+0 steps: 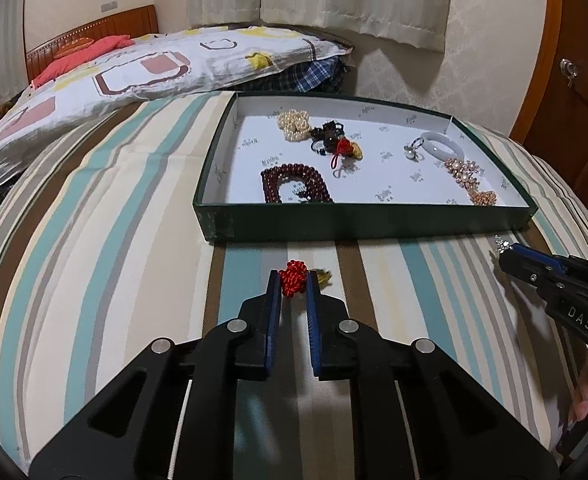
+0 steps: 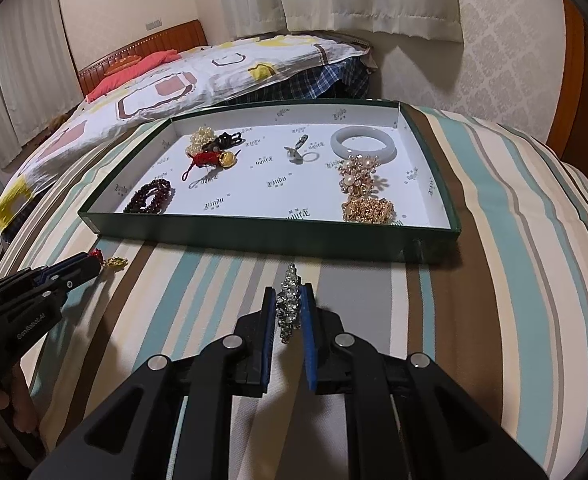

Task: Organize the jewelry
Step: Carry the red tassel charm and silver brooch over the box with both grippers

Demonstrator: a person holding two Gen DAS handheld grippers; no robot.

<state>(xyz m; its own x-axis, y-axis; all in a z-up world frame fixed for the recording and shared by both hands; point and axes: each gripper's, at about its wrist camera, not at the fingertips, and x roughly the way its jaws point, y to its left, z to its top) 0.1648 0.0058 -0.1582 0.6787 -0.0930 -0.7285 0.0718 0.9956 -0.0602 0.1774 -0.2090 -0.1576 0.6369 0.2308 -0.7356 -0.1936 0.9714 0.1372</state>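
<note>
Plenty of open striped bed point(image 1: 94, 240) at 9 o'clock of the left gripper point(image 1: 292, 282), nothing lying there. Straight ahead at 12 the green tray point(image 2: 254, 232) blocks the way with its near wall, so anything going in has to clear that rim. Inside, free white floor sits mid-tray between the red bead bracelet point(image 2: 150, 198) and the gold brooches point(image 2: 367, 196). Rumpled quilt point(image 1: 134, 68) piles up at 11.

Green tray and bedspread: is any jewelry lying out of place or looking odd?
Two pieces sit outside the green tray: a red knot charm in the left gripper and a rhinestone piece in the right gripper. Nothing looks damaged.
</note>
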